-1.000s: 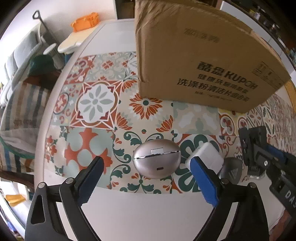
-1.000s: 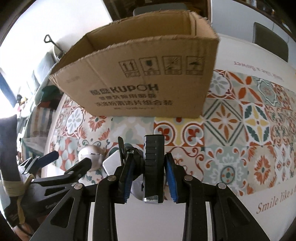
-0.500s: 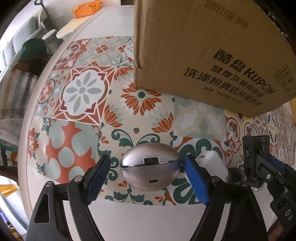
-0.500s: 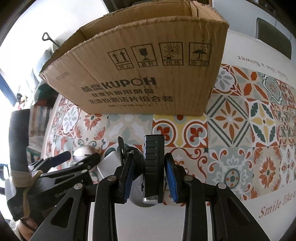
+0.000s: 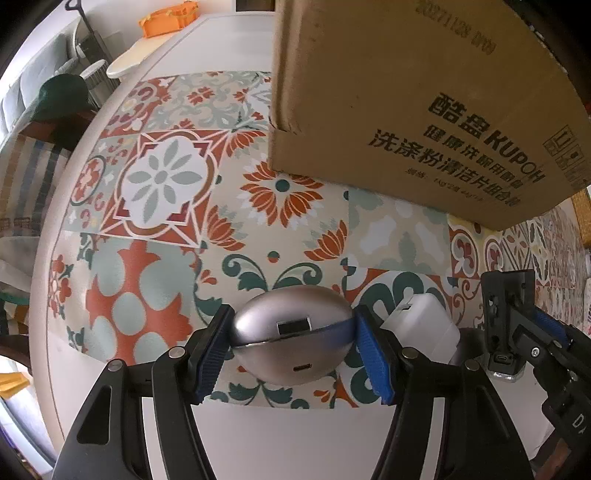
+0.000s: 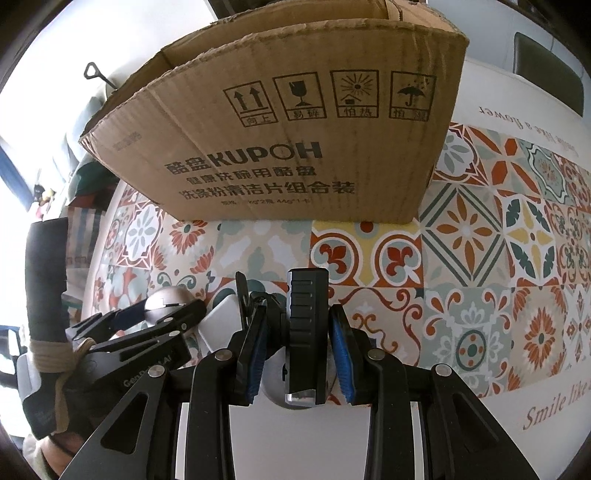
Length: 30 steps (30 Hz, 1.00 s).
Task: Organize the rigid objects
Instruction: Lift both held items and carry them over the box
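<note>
A silver egg-shaped case (image 5: 291, 332) sits on the patterned tablecloth, and my left gripper (image 5: 291, 345) is shut on it, blue pads touching both sides. The case also shows in the right wrist view (image 6: 166, 299). My right gripper (image 6: 299, 339) is shut on a black ribbed device (image 6: 308, 317), held upright above the cloth; it also shows in the left wrist view (image 5: 508, 317). A white charger block (image 5: 424, 328) lies between the two grippers. A large open cardboard box (image 6: 295, 147) stands just behind.
The patterned tablecloth (image 6: 480, 240) covers a white table (image 5: 280, 435). A grey round object (image 6: 275, 384) lies under the right gripper. Chairs and a striped bag (image 5: 26, 184) stand beyond the table's left edge. An orange item (image 5: 166, 20) lies far back.
My left gripper moved forward around the silver case and closed on it. The right gripper stayed shut on the black device and drew a little nearer the box.
</note>
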### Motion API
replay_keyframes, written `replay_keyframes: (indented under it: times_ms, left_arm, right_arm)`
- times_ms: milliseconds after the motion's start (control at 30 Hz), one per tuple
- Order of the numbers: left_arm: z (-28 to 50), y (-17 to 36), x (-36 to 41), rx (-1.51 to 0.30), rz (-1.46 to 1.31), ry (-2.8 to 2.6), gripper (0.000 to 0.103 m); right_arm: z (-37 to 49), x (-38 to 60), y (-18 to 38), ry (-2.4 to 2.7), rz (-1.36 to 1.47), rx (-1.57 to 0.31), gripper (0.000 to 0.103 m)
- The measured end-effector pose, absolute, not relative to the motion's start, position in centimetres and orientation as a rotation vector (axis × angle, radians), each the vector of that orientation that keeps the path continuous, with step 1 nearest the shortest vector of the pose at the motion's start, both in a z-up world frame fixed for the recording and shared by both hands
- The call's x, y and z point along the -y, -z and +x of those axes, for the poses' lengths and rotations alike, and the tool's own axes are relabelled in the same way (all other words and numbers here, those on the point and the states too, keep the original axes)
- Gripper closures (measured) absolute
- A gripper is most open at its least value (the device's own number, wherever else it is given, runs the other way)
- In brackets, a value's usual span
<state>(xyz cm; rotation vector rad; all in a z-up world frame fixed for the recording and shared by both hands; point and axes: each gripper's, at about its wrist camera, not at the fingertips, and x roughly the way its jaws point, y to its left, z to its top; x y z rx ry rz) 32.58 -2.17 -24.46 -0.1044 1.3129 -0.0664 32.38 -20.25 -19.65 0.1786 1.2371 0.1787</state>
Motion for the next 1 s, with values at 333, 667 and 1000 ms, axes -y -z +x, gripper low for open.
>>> replay_keyframes:
  times_ms: [333,667,1000]
  left_arm:
    - [31.4,22.0,1.7,-1.262,-0.107,0.082,0.039]
    - [30.5,19.7,2.7,-1.201,-0.098,0.091,0.039]
    - [29.6,15.3,3.5,-1.083,-0.068,0.130,0.039]
  right_arm:
    - [32.2,19.8,18.5,-0.190,0.178,-1.226,0.070]
    - [31.2,19.6,17.1,-0.191,0.175,-1.196,0.070]
    - [30.1,20.5,13.6,-0.185,0.195,-1.108,0.070]
